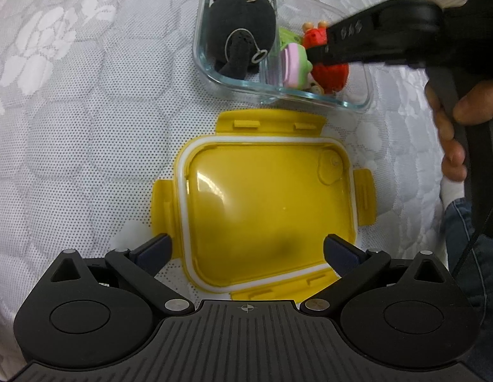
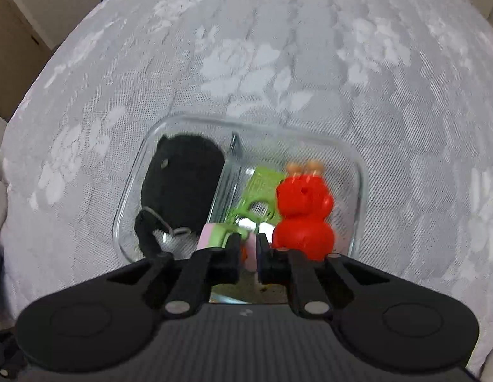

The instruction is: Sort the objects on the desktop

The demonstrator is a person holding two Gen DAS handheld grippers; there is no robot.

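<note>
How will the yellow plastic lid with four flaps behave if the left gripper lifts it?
The yellow plastic lid looks thin, so probably light. Its glossy surface may slip between the left gripper fingers. The hinged flaps will likely flop.

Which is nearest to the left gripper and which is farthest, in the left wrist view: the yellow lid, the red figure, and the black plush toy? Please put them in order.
1. The yellow lid: directly between the open fingers of the left gripper, on the cloth.
2. The red figure: in the right compartment of the glass container, beyond the lid.
3. The black plush toy: in the left compartment, reaching farthest back.
</note>
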